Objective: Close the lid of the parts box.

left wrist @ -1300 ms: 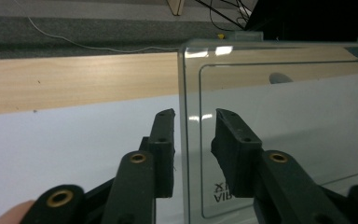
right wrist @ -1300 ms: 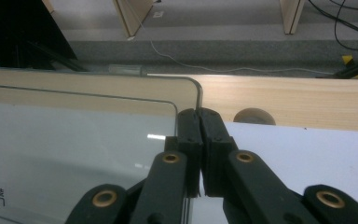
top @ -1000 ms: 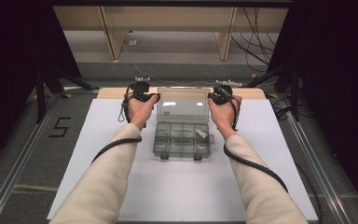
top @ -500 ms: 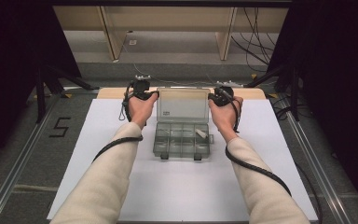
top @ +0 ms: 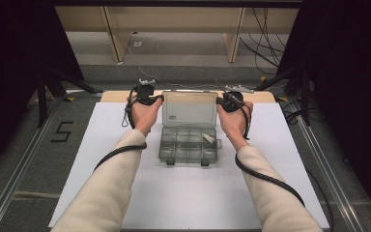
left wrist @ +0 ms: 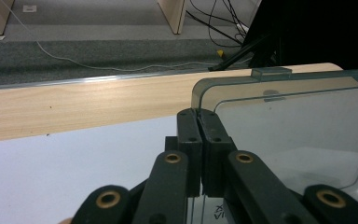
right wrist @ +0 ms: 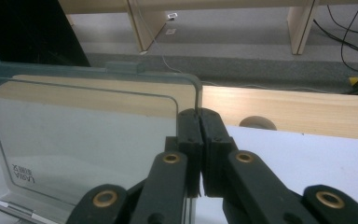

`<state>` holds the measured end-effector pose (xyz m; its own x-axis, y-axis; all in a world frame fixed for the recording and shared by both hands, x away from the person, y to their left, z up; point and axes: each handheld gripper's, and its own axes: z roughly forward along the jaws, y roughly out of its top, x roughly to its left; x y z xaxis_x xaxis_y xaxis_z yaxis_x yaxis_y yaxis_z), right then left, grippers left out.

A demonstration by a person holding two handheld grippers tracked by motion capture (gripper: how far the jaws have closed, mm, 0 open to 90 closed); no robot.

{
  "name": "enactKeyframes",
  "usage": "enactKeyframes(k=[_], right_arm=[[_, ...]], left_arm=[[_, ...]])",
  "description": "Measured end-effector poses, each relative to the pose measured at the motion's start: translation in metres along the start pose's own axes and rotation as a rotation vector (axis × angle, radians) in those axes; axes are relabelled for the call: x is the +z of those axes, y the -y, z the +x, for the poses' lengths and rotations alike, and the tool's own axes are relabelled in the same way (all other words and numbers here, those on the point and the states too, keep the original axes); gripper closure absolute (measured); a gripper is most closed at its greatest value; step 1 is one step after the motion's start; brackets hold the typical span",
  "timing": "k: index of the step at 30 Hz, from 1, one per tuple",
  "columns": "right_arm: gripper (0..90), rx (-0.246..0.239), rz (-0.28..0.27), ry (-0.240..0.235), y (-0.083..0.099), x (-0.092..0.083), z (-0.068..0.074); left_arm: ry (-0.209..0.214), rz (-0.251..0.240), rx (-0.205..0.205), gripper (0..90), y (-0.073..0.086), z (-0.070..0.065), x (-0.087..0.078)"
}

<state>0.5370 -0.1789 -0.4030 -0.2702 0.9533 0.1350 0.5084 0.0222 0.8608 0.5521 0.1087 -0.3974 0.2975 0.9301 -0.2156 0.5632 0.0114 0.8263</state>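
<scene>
Two grippers pinch the raised lid of a clear plastic compartment box, which sits just above the middle of the high view on a white tabletop. The left gripper, at the lid's left edge in that view, has its jaws closed on the lid's rim; in the left gripper view the black jaws meet at centre frame with the lid's corner pinched between them (they have just been closing onto it). The right gripper, at the lid's right edge, is likewise clamped shut on the rim, its jaws meeting at centre of the right gripper view on the lid's corner. A small white piece lies in a right-hand compartment. A wooden strip borders the tabletop's far edge.
</scene>
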Motion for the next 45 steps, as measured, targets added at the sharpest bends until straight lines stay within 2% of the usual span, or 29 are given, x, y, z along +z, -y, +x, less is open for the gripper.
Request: enactKeyframes(k=[2, 5, 13, 20, 25, 45], right_arm=[[88.8, -0.004, -0.002, -0.001, 0.000, -0.002, 0.000], [88.8, -0.002, 0.001, -0.003, 0.001, -0.004, 0.000], [88.9, -0.008, -0.009, -0.011, 0.002, -0.009, 0.001], [89.1, -0.013, -0.033, -0.005, 0.006, -0.013, 0.003], [89.1, -0.022, -0.030, -0.003, 0.007, -0.017, 0.005], [89.0, -0.044, -0.058, -0.018, 0.015, -0.033, 0.008]], left_arm=[[0.003, 0.003, 0.019, 88.1, 0.001, 0.001, -0.002], [0.000, -0.005, 0.013, 88.1, 0.001, -0.001, -0.004], [0.009, -0.032, 0.028, 88.1, 0.006, -0.003, -0.011], [0.011, -0.041, 0.044, 88.2, 0.010, -0.004, -0.017], [0.008, -0.048, 0.053, 88.3, 0.012, -0.005, -0.021], [0.023, -0.078, 0.073, 88.4, 0.021, -0.007, -0.034]])
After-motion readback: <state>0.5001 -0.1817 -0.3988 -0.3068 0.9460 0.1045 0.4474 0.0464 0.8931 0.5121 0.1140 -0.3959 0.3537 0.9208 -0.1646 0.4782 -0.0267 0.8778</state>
